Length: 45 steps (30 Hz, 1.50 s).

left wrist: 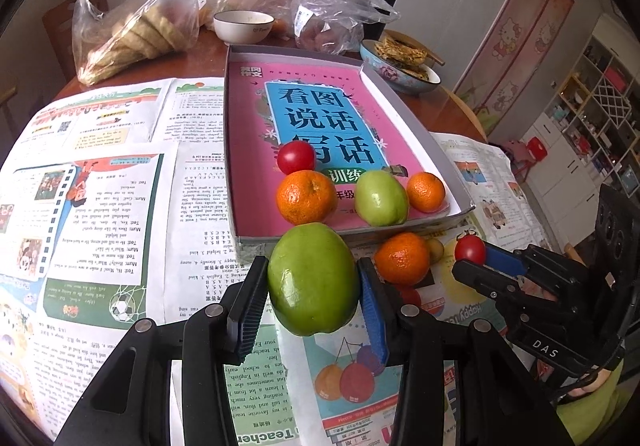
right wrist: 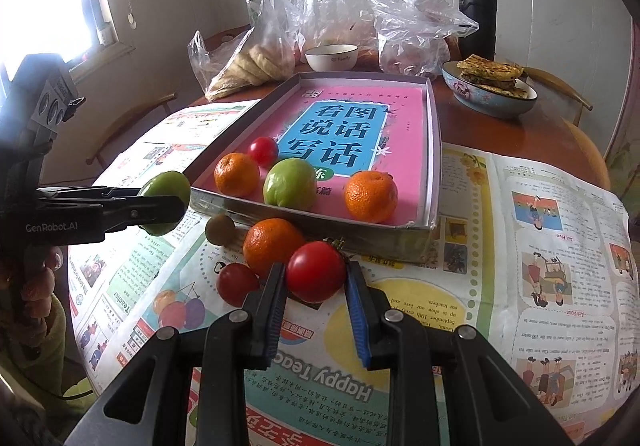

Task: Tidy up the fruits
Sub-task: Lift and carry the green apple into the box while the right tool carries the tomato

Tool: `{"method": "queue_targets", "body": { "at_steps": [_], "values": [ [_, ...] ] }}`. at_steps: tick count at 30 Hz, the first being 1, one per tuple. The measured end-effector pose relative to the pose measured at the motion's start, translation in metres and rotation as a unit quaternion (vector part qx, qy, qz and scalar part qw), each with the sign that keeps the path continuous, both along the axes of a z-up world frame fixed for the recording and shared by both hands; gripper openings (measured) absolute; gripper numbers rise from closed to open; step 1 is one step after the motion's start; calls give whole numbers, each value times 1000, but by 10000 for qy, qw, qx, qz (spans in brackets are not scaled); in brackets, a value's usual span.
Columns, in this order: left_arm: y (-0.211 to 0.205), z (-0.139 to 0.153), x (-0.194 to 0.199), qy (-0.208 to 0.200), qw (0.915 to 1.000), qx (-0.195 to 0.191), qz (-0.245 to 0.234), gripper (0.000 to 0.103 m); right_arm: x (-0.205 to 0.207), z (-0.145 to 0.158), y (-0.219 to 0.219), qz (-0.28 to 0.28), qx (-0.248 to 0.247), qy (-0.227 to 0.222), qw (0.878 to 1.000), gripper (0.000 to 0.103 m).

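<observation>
Holding a big green fruit [left wrist: 313, 280] tight in the left gripper [left wrist: 314, 282] near the box [left wrist: 448, 161], right gripper [right wrist: 316, 278] squeezing a red tomato [right wrist: 316, 272], loose orange [right wrist: 272, 246] on the newspaper [right wrist: 520, 246] between them

Printed newspaper sheets [right wrist: 540, 246] are spread over a round wooden table [right wrist: 520, 129]. Behind them, a white bowl [right wrist: 331, 57], clear plastic bags [right wrist: 412, 33] and a black flask [right wrist: 477, 11] are positioned. A blue bowl [right wrist: 486, 97] is loaded with what appear to be flatbreads.
</observation>
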<state>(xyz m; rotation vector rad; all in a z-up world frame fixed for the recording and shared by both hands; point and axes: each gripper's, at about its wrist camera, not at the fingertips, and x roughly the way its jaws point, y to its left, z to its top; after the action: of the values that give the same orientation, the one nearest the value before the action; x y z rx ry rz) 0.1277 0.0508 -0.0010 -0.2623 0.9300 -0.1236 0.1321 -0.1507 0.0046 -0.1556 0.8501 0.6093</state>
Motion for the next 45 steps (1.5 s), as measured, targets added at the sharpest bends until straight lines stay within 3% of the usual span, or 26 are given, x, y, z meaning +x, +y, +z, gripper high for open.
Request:
{"method": "queue_targets", "body": {
  "at_steps": [29, 45],
  "values": [
    [-24, 23, 56, -138, 9994, 195, -262, 45, 38, 18, -2, -57, 45, -256, 9996, 30],
    [-38, 11, 107, 65, 9986, 295, -431, 45, 77, 19, 9, -83, -43, -255, 9996, 30]
  ]
}}
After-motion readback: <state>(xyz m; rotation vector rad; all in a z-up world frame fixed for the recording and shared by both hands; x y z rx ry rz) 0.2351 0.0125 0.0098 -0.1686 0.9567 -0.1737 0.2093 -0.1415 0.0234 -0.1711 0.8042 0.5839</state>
